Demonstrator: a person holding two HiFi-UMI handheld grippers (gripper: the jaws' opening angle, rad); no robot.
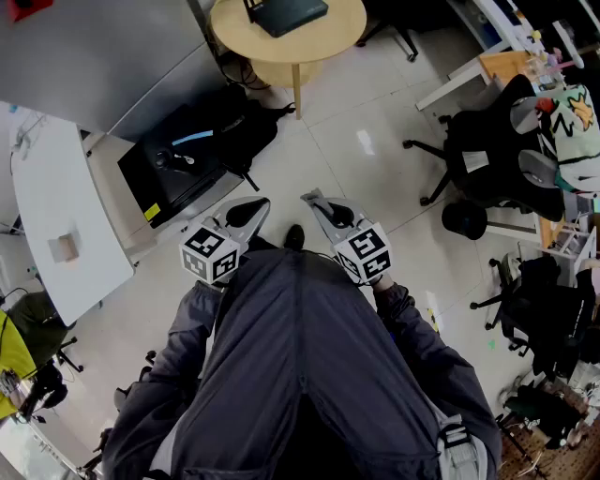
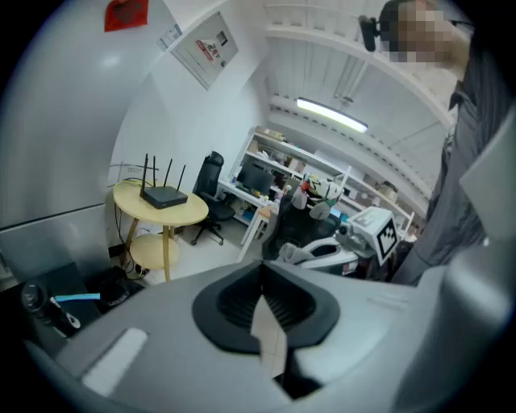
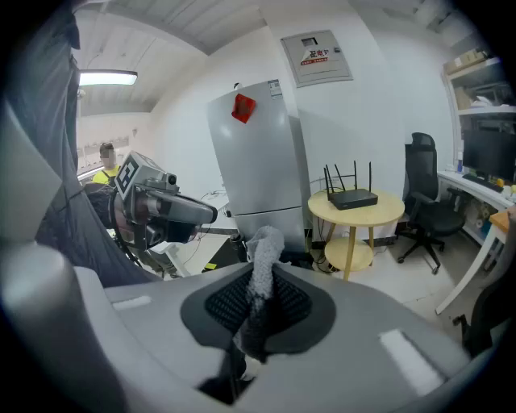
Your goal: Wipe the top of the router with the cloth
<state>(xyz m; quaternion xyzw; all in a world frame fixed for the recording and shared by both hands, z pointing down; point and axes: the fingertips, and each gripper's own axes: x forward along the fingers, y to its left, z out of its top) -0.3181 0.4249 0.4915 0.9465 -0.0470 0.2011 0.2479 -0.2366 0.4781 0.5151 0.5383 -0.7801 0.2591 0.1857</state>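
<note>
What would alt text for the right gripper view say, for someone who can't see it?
The right claw is shut on a grey cloth that sticks up between its jaws. Beyond it, a black router with antennas sits on a round yellow table.

Two claws, the left claw and right claw, one cloth, one router, one round table.

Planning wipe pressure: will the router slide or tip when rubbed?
Likely light: the router is a low flat box, so sliding on the smooth round table seems likelier than tipping. Its upright antennas might snag the cloth.
</note>
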